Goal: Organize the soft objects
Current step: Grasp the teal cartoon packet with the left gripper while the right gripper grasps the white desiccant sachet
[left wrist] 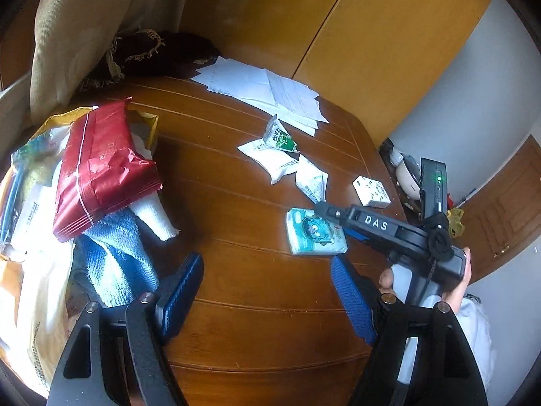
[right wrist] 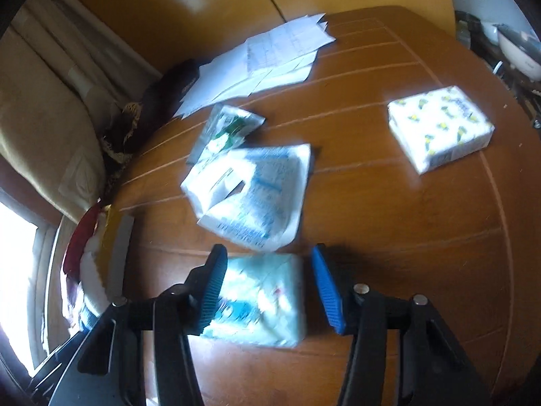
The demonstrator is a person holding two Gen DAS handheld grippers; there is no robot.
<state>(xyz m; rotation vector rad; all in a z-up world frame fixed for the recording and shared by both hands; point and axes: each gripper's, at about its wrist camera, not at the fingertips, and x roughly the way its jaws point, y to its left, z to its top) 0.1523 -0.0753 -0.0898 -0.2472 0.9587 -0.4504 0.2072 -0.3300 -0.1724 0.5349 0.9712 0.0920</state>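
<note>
A light-blue tissue pack with a cartoon print (left wrist: 316, 233) lies on the brown wooden table (left wrist: 243, 203). My right gripper (right wrist: 267, 291) is open with its blue pads on either side of that pack (right wrist: 260, 304), the left pad close to its edge. In the left wrist view the right gripper (left wrist: 324, 209) reaches over the pack from the right. My left gripper (left wrist: 267, 291) is open and empty above bare table. White soft packets (left wrist: 280, 162) (right wrist: 250, 193), a green-printed packet (left wrist: 280, 135) (right wrist: 230, 128) and a small yellow-patterned tissue pack (left wrist: 371, 192) (right wrist: 439, 128) lie farther back.
A yellow bag (left wrist: 40, 270) at the table's left holds a red packet (left wrist: 101, 169), blue knit cloth (left wrist: 118, 264) and white cloth. Loose papers (left wrist: 267, 91) (right wrist: 263, 64) lie at the back. A dark fringed cloth (left wrist: 152, 54) and curtain sit behind. Yellow cupboards (left wrist: 372, 34) stand beyond.
</note>
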